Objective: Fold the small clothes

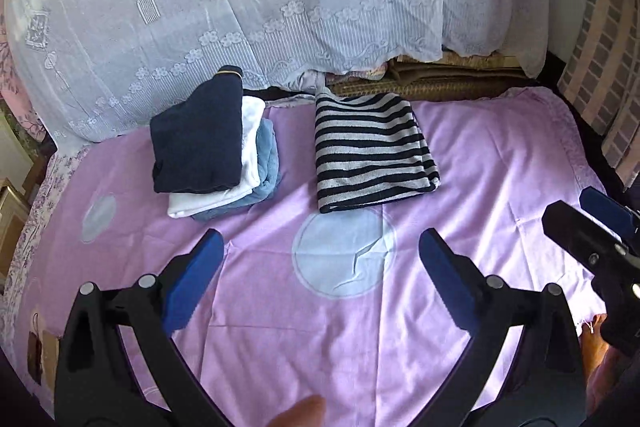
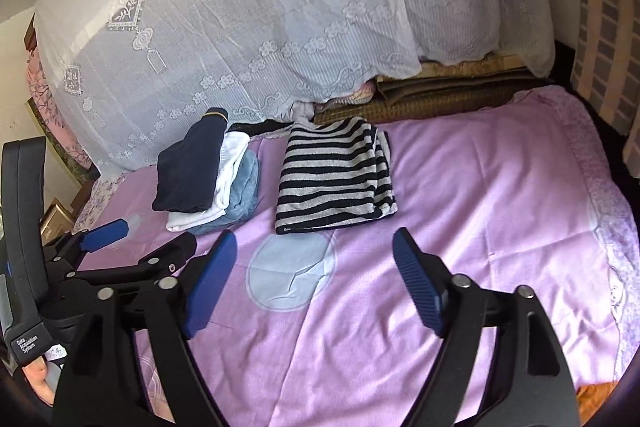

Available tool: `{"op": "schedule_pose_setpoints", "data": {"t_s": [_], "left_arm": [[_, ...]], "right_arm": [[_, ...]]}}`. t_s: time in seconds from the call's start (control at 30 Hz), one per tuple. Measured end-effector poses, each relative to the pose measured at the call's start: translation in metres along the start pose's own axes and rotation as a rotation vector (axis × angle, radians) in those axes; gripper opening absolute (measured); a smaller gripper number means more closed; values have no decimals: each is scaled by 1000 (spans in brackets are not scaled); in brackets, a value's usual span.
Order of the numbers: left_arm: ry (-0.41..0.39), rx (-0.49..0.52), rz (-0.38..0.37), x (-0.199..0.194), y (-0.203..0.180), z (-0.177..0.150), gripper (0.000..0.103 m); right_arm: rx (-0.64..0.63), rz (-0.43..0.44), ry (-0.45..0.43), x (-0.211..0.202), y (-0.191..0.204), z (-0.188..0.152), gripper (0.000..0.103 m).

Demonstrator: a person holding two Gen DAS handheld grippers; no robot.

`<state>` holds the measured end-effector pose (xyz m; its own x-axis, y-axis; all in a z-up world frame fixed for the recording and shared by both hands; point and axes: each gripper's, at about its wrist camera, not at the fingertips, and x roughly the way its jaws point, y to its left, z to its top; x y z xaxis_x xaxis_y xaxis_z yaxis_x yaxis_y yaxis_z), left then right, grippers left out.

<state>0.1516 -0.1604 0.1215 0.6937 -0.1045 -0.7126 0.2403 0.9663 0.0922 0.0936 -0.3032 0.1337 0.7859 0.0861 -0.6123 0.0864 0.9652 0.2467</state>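
Observation:
A folded black-and-grey striped garment (image 1: 372, 151) lies on the pink sheet (image 1: 500, 155), also in the right wrist view (image 2: 332, 179). Left of it is a stack of folded clothes (image 1: 212, 151): navy on top, white, then light blue; it shows in the right wrist view too (image 2: 208, 179). My left gripper (image 1: 320, 279) is open and empty above the sheet, short of the striped garment. My right gripper (image 2: 316, 279) is open and empty, beside the left one, which shows at the left of its view (image 2: 132, 243).
A white lace cloth (image 1: 240, 7) covers a bulky pile behind the clothes. Brown folded fabric (image 1: 432, 79) lies at the back edge. A pale blue circle (image 1: 344, 255) is printed on the sheet under the grippers. A striped curtain (image 1: 604, 59) hangs at right.

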Motion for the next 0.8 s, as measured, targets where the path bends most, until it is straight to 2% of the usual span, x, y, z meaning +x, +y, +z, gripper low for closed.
{"op": "schedule_pose_setpoints", "data": {"t_s": [0.13,0.2,0.3,0.47,0.53,0.63,0.8], "left_arm": [[-2,-23,5,-26,6,-10,100],[9,-34,4,-35,9,-14,100],[10,-55,22,-49,15,-21,100],[26,-88,77,-72,19,-35,101],[38,-79,89,-78,20,-40,101],[29,-63,59,-87,23,-38,101],[-15,-16,-10,-104,30,-22,101]], "right_arm": [[-25,0,-22,-25,11,-6,85],[-32,10,-42,-37,16,-12,91],[-31,52,-68,-54,19,-19,92],[-81,90,-43,-57,27,-25,94],[-76,66,-25,-56,30,-25,94],[-26,23,-5,-62,32,-23,94],[6,-64,-61,-87,45,-14,94]]}}
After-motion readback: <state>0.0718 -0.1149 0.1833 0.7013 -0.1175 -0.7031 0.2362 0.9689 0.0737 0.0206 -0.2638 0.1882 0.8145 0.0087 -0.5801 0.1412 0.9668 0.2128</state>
